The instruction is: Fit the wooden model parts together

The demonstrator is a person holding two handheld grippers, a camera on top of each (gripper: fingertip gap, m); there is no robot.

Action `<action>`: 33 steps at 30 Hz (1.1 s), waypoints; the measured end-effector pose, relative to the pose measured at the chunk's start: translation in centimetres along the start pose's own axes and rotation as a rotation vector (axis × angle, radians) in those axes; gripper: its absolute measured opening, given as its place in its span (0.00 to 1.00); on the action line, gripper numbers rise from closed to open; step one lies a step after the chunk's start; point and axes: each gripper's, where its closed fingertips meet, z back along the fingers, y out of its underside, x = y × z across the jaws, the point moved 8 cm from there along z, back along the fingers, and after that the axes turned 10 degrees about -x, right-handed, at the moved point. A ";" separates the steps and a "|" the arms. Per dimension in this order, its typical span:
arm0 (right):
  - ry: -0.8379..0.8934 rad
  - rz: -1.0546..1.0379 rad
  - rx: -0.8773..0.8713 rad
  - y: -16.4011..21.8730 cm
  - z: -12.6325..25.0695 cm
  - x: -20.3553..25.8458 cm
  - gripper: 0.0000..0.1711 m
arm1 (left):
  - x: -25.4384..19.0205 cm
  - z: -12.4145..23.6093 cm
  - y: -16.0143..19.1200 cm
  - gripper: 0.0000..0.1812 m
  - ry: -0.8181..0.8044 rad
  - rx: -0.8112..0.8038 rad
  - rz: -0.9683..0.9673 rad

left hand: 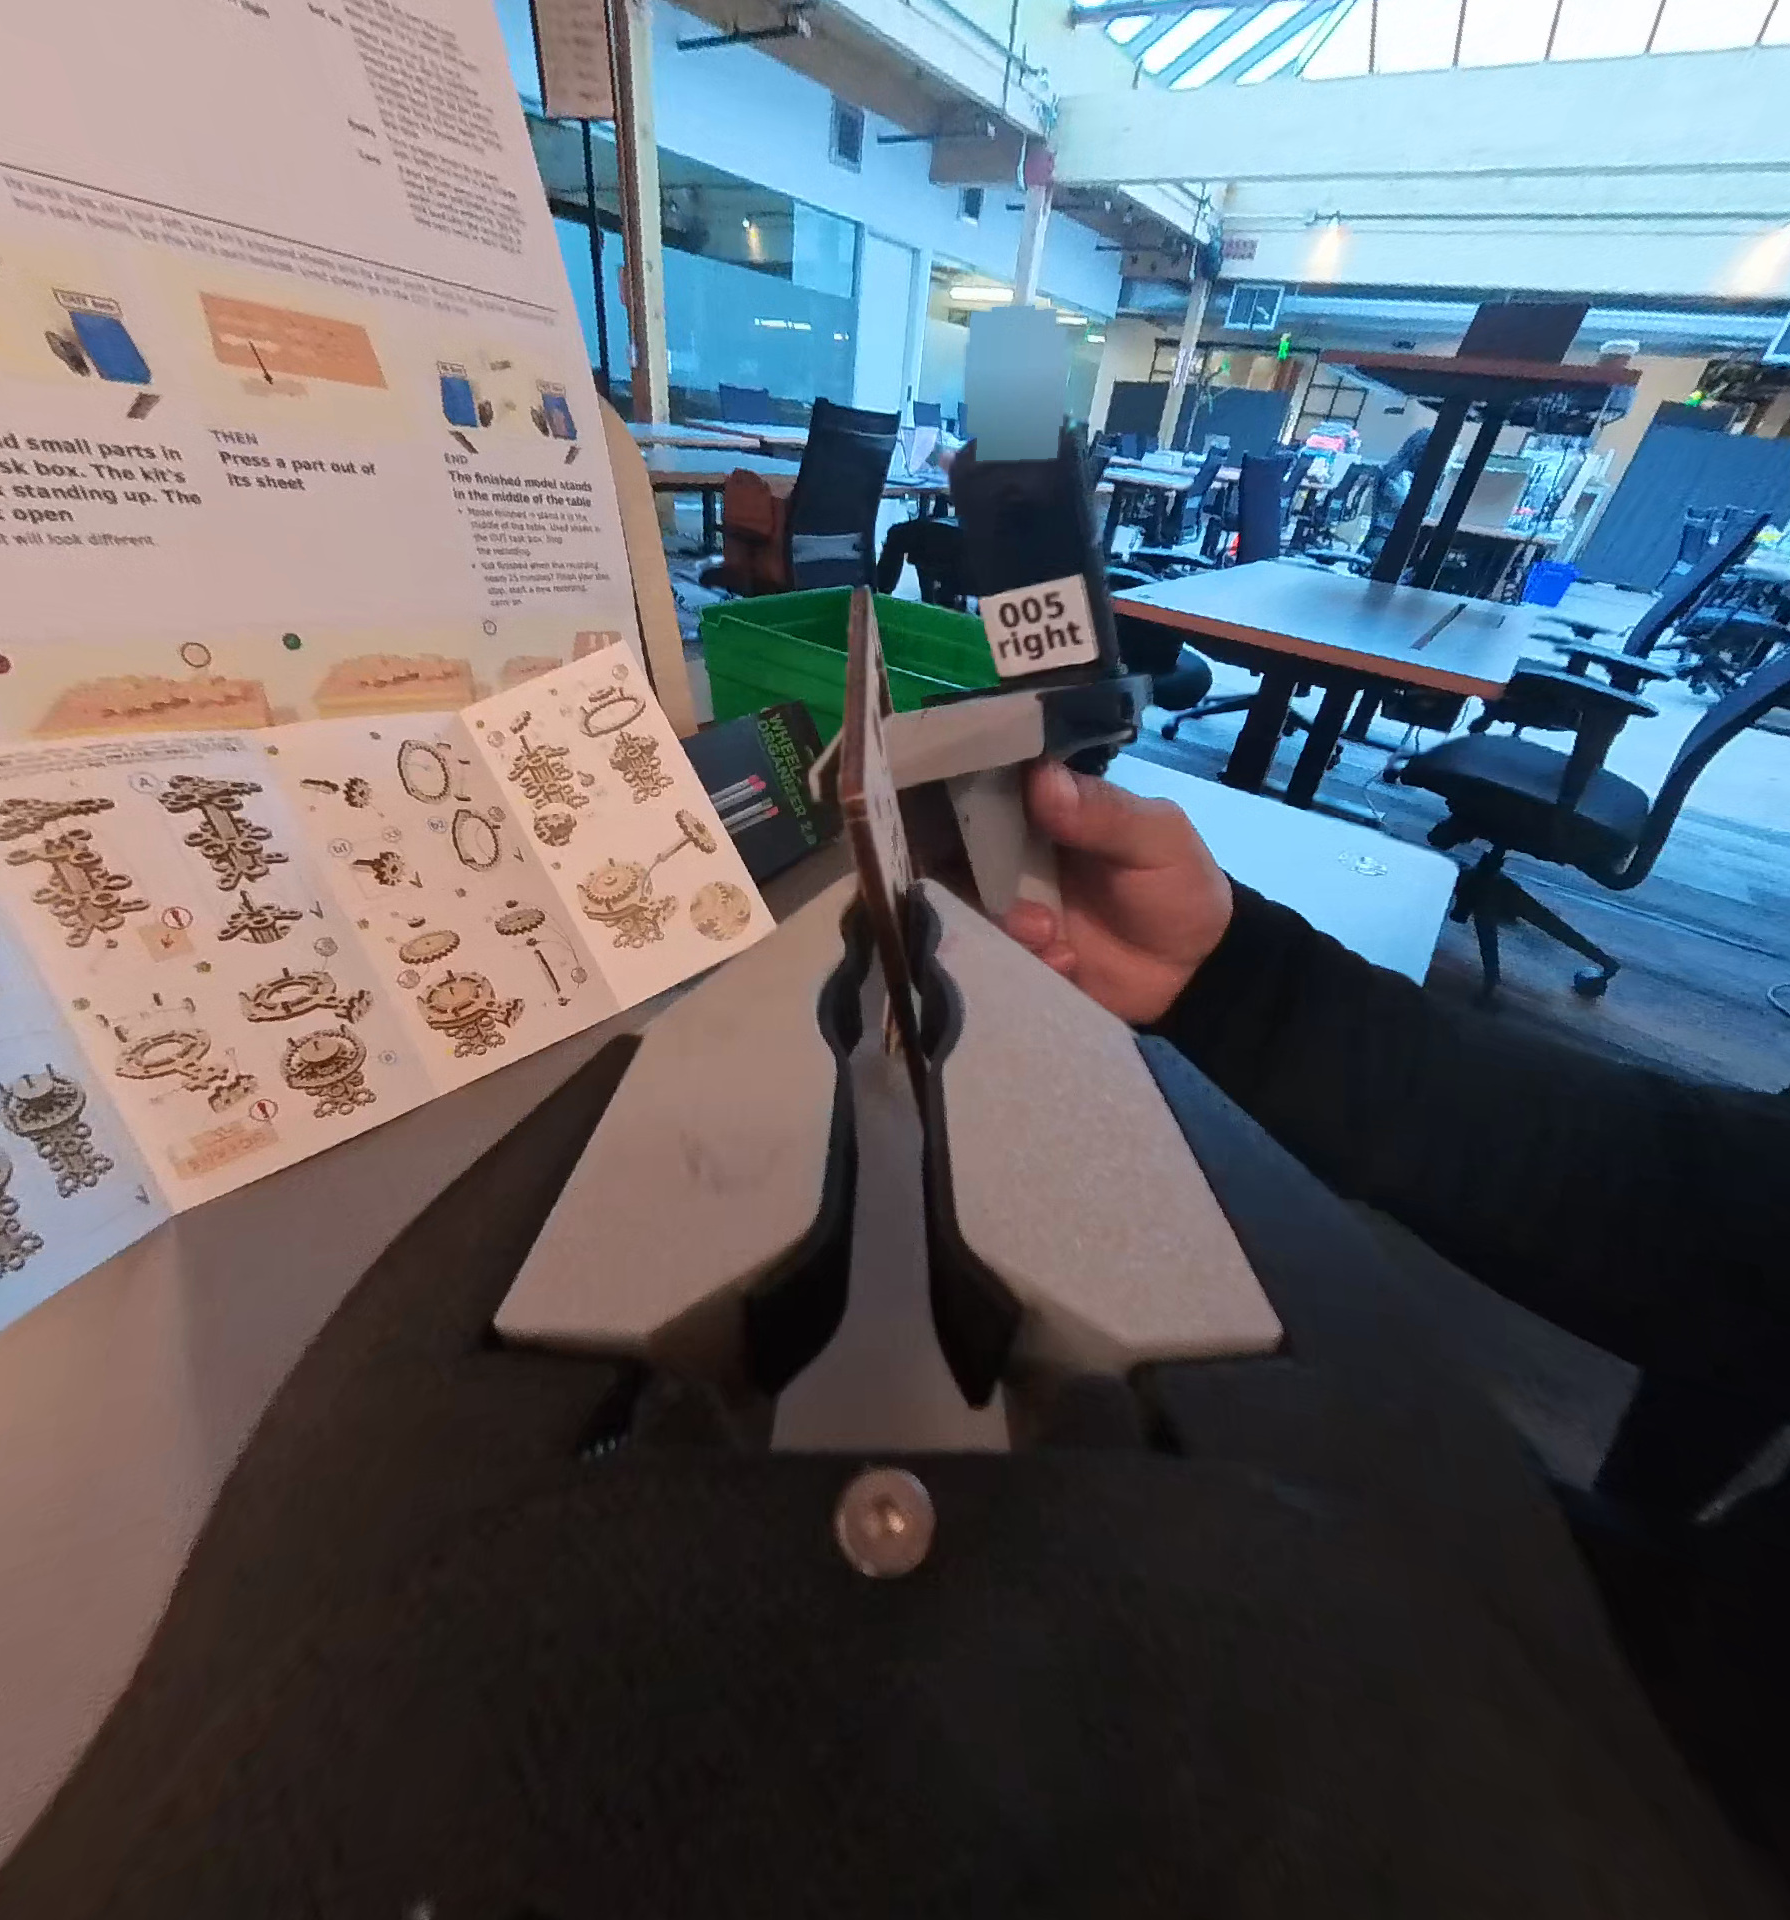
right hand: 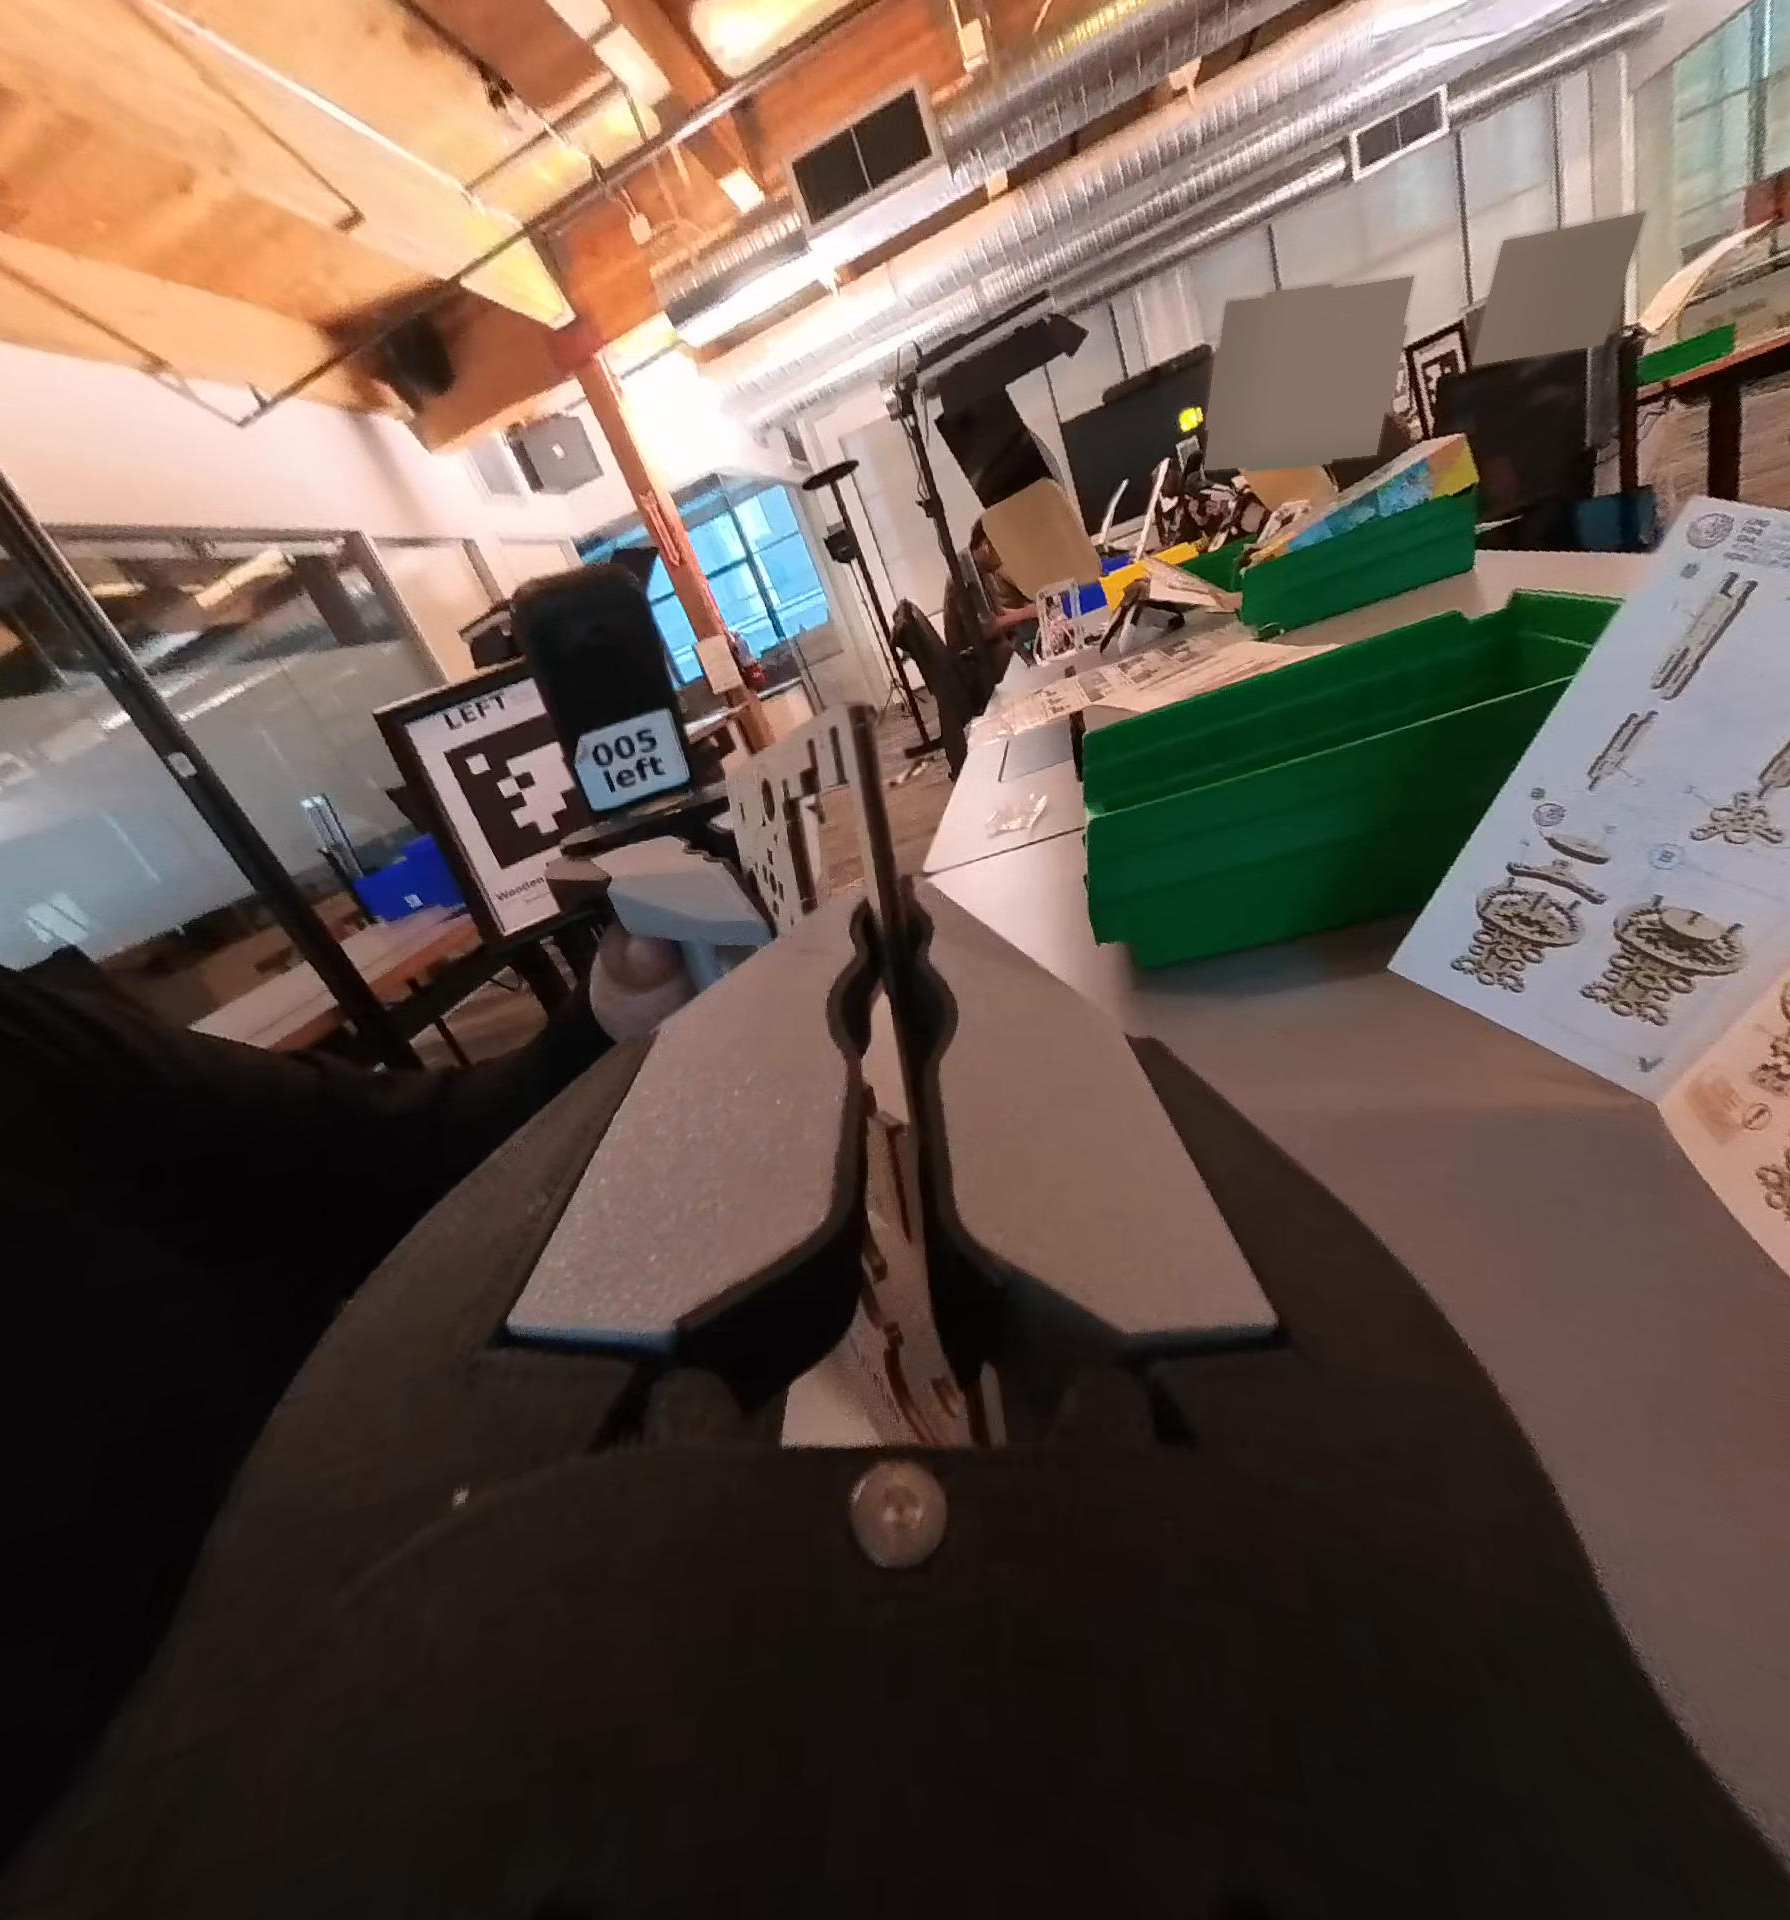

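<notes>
Left gripper (left hand: 886,971): jaws nearly closed, clamped on thin wooden sheet (left hand: 875,810), edge-on to cam, standing upright betw. the pads and rising well above the tips. Right gripper (right hand: 886,971): same story, jaws pinched tight on wooden sheet, seen edge-on as a dark vertical strip, laser-cut reddish-brown face visible lower down betw. the fingers. Looks like both grip one sheet from opposite sides, held up in the air above grey table (right hand: 1286,1091); cannot tell for sure that it is a single sheet.

Seen from left wrist view: opposite gripper just behind the sheet, white tag on its black body, bare hand (left hand: 1109,894) wrapped round its grey handle, dark sleeve below. Seen from right wrist view: other gripper's grey finger at the sheet's far side, cut-out sheet w/ holes and slots (right hand: 782,821) showing beside it.

Outward: folded instruction booklet (left hand: 330,935) propped on table at left, drawings of gear assemblies; large printed instruction board (left hand: 247,364) upright behind it. Dark small box (left hand: 766,779) near the booklet's right end. Green bins (right hand: 1317,790) on table beyond, open-topped. Office chairs and desks in the bkgd, well apart.
</notes>
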 end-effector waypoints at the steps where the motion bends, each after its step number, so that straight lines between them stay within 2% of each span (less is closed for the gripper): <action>1: 0.010 0.003 0.000 0.1 -0.1 -0.1 0.00 | 0.0 0.0 0.1 0.02 -0.005 -0.009 0.014; 3: 0.049 0.015 -0.004 0.3 -0.2 -0.3 0.00 | 0.1 -0.1 0.7 0.06 -0.009 0.024 0.032; 5: -0.007 -0.044 -0.038 0.2 -0.3 -0.2 0.00 | 0.0 -0.3 1.5 0.08 -0.005 0.060 0.030; 11: 0.017 -0.022 -0.036 0.1 -0.1 -0.2 0.00 | 0.0 -0.6 1.4 0.01 0.012 0.035 0.044; 13: 0.067 0.003 -0.060 -0.1 -0.1 -0.3 0.09 | 0.1 -0.6 1.3 0.01 -0.020 0.040 0.008; 15: 0.063 0.025 -0.072 -0.3 -0.3 0.2 0.26 | 0.1 -0.7 1.3 0.01 -0.060 0.054 -0.053; 18: 0.070 0.030 -0.061 -0.1 -0.7 0.3 0.35 | -0.2 -0.9 1.5 0.01 -0.074 0.069 -0.101; 33: -0.031 -0.091 -0.134 0.0 -0.8 0.1 0.24 | -0.8 -2.0 1.5 0.02 -0.038 0.031 -0.053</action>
